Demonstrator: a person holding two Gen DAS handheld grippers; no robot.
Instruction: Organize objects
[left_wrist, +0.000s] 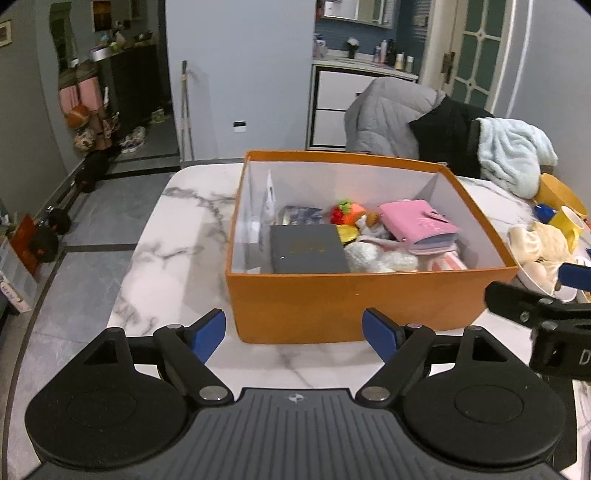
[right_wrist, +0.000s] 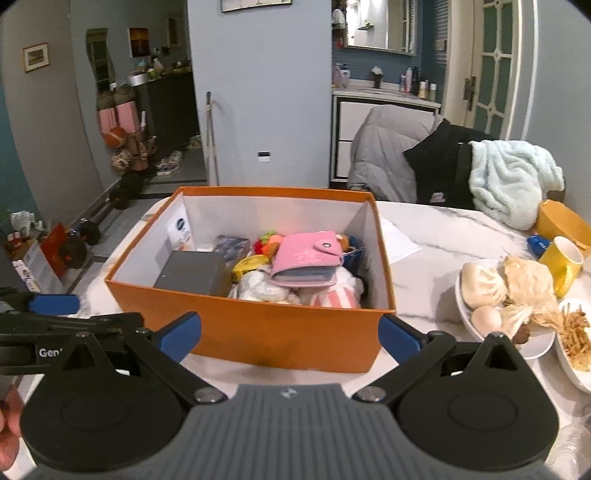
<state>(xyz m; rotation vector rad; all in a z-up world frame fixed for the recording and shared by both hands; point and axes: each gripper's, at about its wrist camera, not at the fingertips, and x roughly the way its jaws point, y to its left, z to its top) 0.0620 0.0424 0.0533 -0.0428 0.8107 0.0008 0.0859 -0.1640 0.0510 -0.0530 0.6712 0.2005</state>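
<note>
An open orange box (left_wrist: 332, 299) (right_wrist: 258, 332) stands on the marble table. Inside lie a grey book (left_wrist: 308, 249) (right_wrist: 192, 273), a pink wallet (left_wrist: 419, 223) (right_wrist: 304, 253), a strawberry toy (left_wrist: 341, 212), a yellow item (right_wrist: 251, 264) and white and pink plush things (left_wrist: 384, 258) (right_wrist: 332, 295). My left gripper (left_wrist: 301, 336) is open and empty, just in front of the box's near wall. My right gripper (right_wrist: 290, 334) is open and empty, also before the near wall. Each gripper shows at the edge of the other's view.
To the right of the box stand a white plate (right_wrist: 539, 345) with buns and an egg, a dish of fries (right_wrist: 576, 336), a yellow cup (right_wrist: 561, 258) and an orange lid (right_wrist: 561, 219). Coats hang on a chair (right_wrist: 443, 166) behind the table.
</note>
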